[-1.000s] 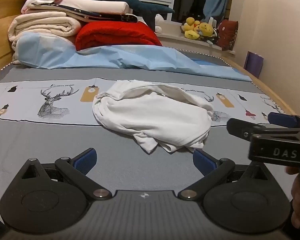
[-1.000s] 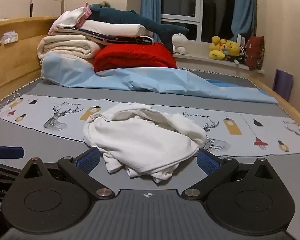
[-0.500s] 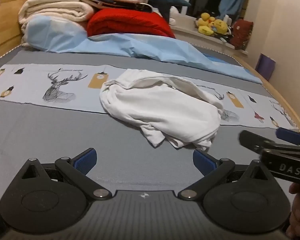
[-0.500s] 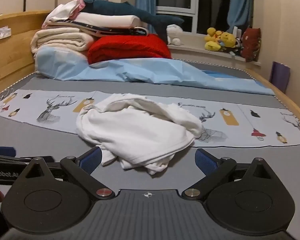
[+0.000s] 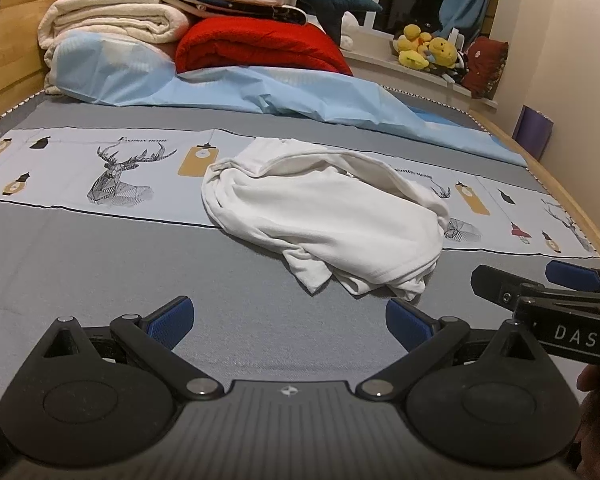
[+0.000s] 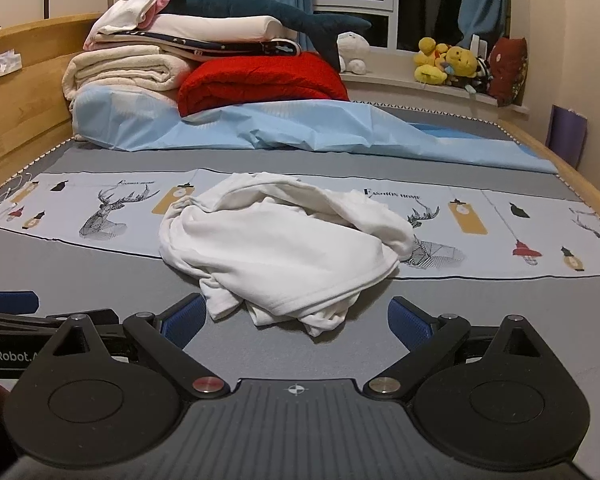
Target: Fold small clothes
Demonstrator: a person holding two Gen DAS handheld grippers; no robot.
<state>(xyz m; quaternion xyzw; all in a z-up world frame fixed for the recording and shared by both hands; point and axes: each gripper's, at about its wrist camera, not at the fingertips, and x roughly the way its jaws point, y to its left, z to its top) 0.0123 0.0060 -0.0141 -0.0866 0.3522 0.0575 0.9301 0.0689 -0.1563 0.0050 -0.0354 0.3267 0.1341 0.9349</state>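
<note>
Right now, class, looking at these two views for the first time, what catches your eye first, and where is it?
A crumpled white garment lies mid-bed on the grey sheet, partly over its printed deer band, just ahead of both open grippers: left gripper, right gripper. Behind it a red blanket and folded bedding are stacked at the headboard. Yellow plush toys sit on the windowsill.

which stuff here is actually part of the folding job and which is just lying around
Part of the job: crumpled white garment, left gripper, right gripper, both open and empty.

Just lying about: red blanket, folded bedding stack, shark plush, yellow plush toys, light blue sheet.
</note>
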